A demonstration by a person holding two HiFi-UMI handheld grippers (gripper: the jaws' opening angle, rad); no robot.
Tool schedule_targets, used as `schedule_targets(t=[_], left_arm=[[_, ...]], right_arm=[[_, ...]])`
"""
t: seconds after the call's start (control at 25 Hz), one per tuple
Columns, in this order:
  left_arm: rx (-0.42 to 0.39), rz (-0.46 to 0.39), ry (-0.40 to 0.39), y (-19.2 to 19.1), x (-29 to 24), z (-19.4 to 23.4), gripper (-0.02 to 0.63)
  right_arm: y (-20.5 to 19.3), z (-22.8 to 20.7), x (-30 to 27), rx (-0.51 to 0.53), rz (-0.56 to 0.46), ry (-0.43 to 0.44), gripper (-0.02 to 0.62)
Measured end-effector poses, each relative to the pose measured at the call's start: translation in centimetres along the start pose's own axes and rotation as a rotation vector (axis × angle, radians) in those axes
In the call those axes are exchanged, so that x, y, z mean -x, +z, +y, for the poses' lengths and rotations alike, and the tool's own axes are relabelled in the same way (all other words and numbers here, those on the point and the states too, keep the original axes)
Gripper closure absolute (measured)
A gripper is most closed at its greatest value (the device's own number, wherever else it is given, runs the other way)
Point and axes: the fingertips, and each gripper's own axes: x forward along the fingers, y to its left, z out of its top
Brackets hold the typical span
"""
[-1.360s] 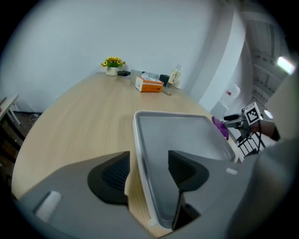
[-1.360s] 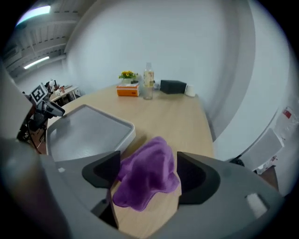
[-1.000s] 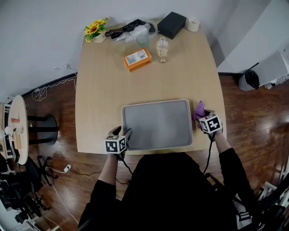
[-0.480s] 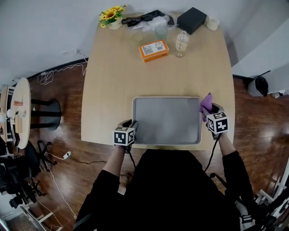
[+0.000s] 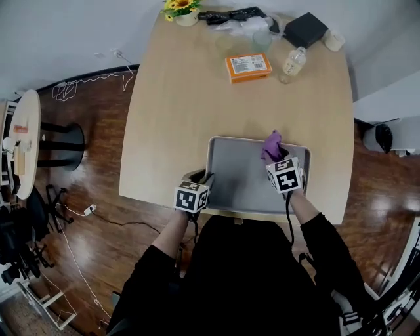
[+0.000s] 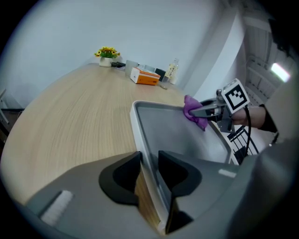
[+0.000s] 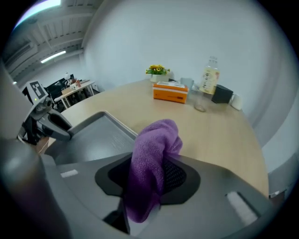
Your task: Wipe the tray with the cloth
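Note:
A grey tray lies near the table's front edge. My left gripper sits at its front left corner, and its jaws have just been closing. In the left gripper view the left gripper is shut on the tray, with the left rim between the pads. My right gripper is shut on a purple cloth over the tray's far right part; its jaws have also just closed further. The cloth bulges out past the right gripper, with the tray below to the left.
At the table's far end are an orange box, a bottle, a black box, a tape roll, a glass and yellow flowers. A small round table stands on the floor at left.
The right gripper has carried the cloth leftward, from beside the tray's right rim to over the tray. The left gripper has stayed at the front left corner.

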Motion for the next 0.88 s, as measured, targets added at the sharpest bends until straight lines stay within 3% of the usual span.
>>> schedule_targets(t=[0.24, 0.36, 0.6, 0.88], left_arm=[[-0.029, 0.009, -0.023, 0.1, 0.0, 0.3, 0.5], [-0.038, 0.012, -0.021, -0.3, 0.1, 0.4, 0.5], [-0.01, 0.016, -0.044, -0.4, 0.5, 1.0, 0.499], [0.087, -0.03, -0.048, -0.2, 0.4, 1.0, 0.499]], right_arm=[[7.7, 14.3, -5.6, 0.187, -0.055, 0.182, 0.451], [9.3, 17.3, -6.5, 0.265, -0.044, 0.185, 0.457], [5.4, 12.9, -3.6, 0.243, -0.038, 0.134, 0.454], [-4.6, -0.8, 3.3, 0.085, 0.024, -0.055, 0.453]])
